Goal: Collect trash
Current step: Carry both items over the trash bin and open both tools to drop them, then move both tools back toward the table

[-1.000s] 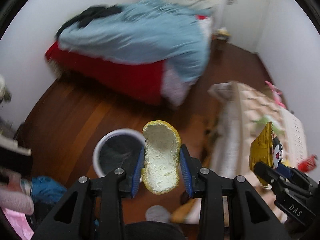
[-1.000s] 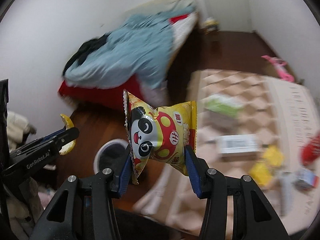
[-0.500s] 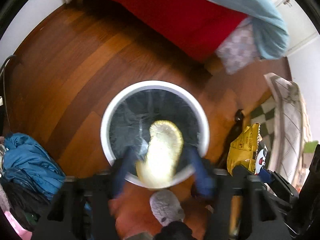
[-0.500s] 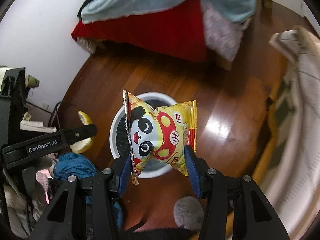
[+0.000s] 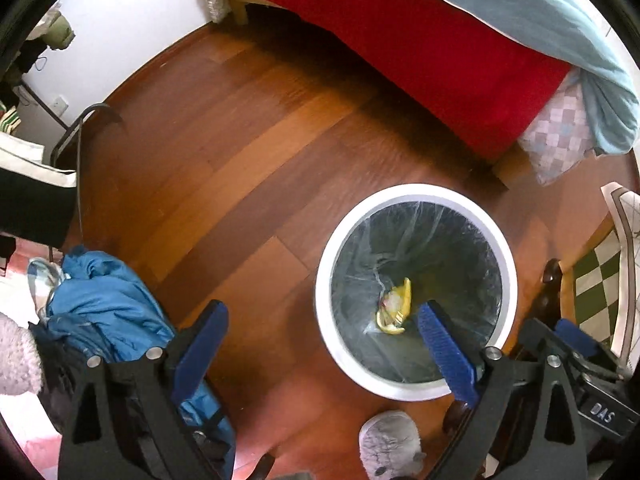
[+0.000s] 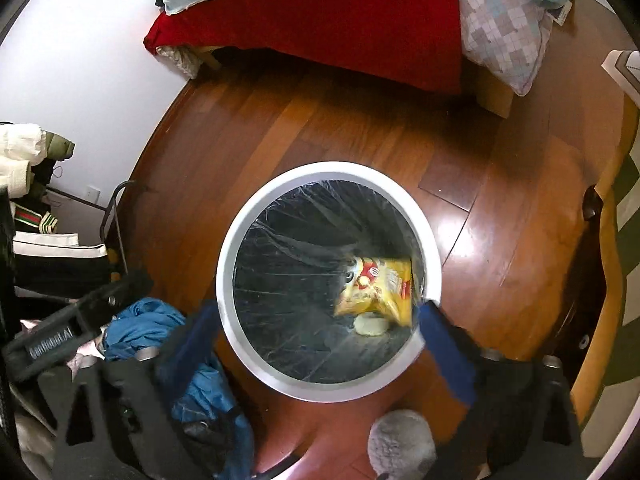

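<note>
A white round trash bin (image 5: pixel 416 196) with a dark liner stands on the wooden floor; it also shows in the right wrist view (image 6: pixel 328 170). The yellow peel (image 5: pixel 394 308) lies at the bin's bottom, seen pale in the right wrist view (image 6: pixel 370 326). The yellow panda snack bag (image 6: pixel 378 290) is blurred inside the bin, free of the fingers. My left gripper (image 5: pixel 320 344) is open and empty above the bin's left rim. My right gripper (image 6: pixel 316 336) is open and empty above the bin.
A bed with a red sheet (image 5: pixel 420 48) and blue blanket stands beyond the bin. A blue garment (image 5: pixel 108 312) lies on the floor at the left. A grey slipper (image 5: pixel 390 444) is near the bin's front. A checkered table edge (image 5: pixel 600 276) is at the right.
Both grippers tilted down over the bin and opened. The peel dropped to the bin's bottom, and the snack bag left the right fingers and is falling into the bin.
</note>
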Available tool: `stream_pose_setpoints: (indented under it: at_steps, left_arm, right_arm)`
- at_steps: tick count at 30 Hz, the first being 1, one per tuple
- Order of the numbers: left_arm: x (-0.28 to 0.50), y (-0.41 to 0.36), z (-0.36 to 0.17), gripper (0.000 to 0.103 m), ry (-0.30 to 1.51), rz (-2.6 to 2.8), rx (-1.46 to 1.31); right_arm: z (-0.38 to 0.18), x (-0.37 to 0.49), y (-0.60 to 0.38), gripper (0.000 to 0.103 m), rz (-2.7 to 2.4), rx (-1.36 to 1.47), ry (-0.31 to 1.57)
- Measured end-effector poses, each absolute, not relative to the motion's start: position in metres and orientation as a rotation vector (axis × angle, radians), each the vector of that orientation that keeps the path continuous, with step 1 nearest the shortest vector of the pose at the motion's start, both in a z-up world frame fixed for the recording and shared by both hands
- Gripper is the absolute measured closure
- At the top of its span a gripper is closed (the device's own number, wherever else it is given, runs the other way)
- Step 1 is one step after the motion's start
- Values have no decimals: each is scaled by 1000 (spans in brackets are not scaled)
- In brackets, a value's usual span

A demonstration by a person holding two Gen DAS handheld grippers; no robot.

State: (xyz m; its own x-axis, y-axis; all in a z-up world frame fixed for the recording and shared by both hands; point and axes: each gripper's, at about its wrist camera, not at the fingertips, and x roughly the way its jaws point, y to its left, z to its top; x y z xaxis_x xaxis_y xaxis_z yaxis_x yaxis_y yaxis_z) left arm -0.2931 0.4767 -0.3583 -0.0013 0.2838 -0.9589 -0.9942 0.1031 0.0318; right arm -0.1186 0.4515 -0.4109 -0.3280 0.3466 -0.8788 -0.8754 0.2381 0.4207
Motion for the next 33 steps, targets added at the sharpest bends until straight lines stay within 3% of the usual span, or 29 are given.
stream_pose_setpoints:
  at_steps: [16, 33]
  left_arm:
    - [-282, 409, -278, 6, 1065, 1247, -763]
    - [-245, 297, -131, 6, 856, 1193, -559]
  right_arm:
    - [-357, -120, 395, 0, 1206, -755, 1222]
    - [-183, -95, 262, 0, 1318, -444, 1105]
